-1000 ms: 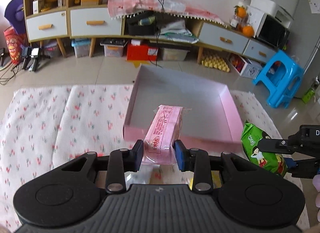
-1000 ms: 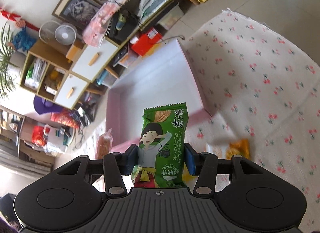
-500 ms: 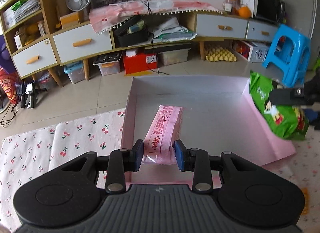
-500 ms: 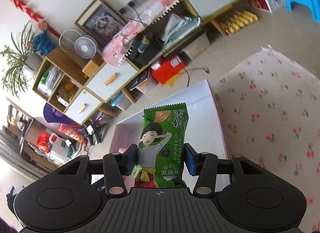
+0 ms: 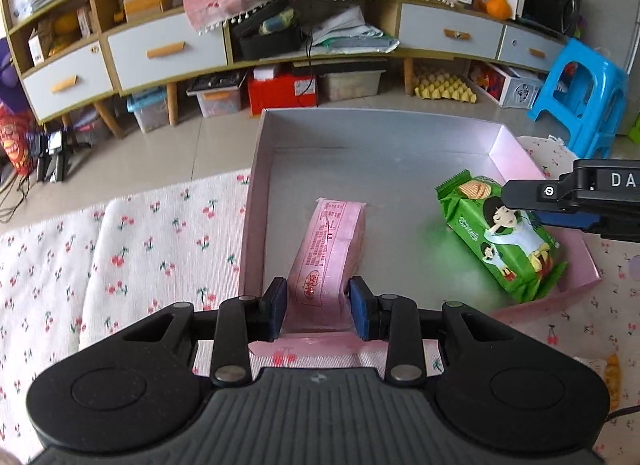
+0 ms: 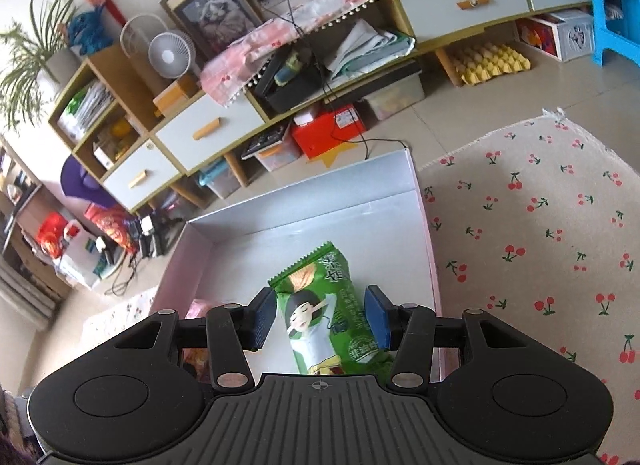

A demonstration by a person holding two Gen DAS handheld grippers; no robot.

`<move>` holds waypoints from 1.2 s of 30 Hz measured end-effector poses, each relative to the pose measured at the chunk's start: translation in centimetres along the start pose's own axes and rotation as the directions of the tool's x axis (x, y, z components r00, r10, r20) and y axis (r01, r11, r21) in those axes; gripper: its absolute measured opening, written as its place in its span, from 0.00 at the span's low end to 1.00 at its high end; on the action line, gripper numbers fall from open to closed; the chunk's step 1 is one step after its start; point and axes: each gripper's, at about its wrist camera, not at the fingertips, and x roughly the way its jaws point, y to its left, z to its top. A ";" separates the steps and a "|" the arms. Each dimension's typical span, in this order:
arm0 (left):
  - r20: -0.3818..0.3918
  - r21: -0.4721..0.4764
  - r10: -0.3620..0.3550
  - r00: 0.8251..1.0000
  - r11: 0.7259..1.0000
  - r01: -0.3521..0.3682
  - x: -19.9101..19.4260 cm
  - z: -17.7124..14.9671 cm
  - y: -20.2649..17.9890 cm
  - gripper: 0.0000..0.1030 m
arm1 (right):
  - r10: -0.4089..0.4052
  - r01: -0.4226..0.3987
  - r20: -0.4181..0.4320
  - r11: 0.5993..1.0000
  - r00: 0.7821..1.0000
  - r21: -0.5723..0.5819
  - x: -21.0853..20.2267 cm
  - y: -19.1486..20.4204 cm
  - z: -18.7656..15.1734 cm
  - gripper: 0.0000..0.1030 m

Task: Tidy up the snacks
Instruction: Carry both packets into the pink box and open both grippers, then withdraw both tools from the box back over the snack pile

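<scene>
My left tool [image 5: 318, 307] pinches one pink snack pack [image 5: 330, 253], its far end over the floor of the pink tray [image 5: 256, 193], near the tray's left wall. My right tool [image 6: 320, 319] grips one green snack bag [image 6: 326, 313] by the tray's right wall. Only the left view shows both packs together, plus an orange wrapper [image 5: 612, 375] on the cherry-print cloth [image 5: 120, 249].

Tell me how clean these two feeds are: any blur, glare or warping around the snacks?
Left wrist view: sharp, but a green tint lies on the box floor beside the green snack pack; the cabinet line bows. Right wrist view: also sharp, no glare on the pack; heavy fisheye bending at the edges.
</scene>
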 end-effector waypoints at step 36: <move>-0.043 -0.081 0.026 0.999 0.996 -0.029 -7.5 -2.1 -1.6 0.92 | -0.097 0.087 -0.082 0.990 0.992 -0.115 -9.9 2.4 -1.2 0.91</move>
